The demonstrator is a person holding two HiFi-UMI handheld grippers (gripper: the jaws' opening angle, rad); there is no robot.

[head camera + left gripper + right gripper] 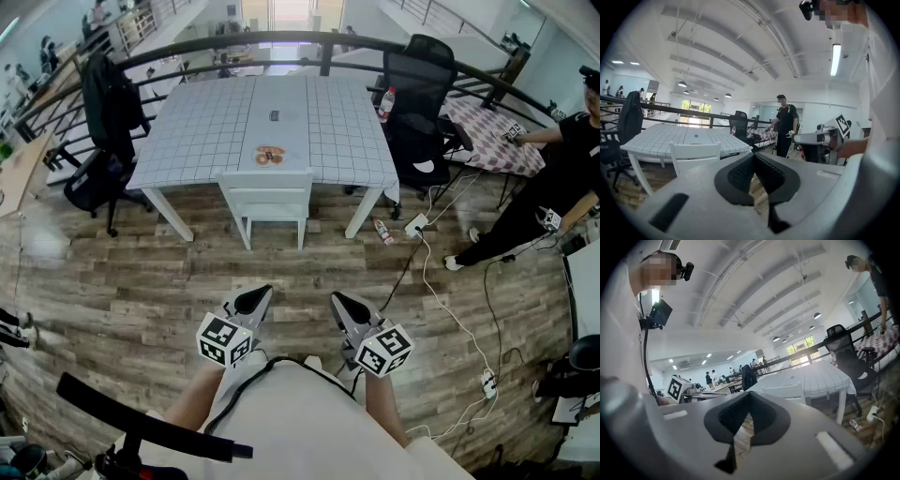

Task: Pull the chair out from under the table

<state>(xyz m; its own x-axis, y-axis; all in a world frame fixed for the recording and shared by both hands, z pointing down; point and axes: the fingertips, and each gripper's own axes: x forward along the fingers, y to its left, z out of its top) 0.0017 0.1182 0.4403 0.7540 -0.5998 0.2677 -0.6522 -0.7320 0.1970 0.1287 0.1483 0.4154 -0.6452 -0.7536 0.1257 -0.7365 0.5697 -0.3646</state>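
Note:
A white chair stands pushed in under the near edge of a white table with a checked cloth; its back faces me. The same chair shows in the left gripper view and, smaller, the chair in the right gripper view. My left gripper and right gripper hang side by side close to my body, well short of the chair, over the wood floor. Both are shut with nothing between their jaws. The left gripper and right gripper show jaws pressed together.
Black office chairs stand at the table's left and right. A person in black stands at the right by a patterned table. White cables and a power strip lie on the floor right of the table. A bottle lies near the table leg.

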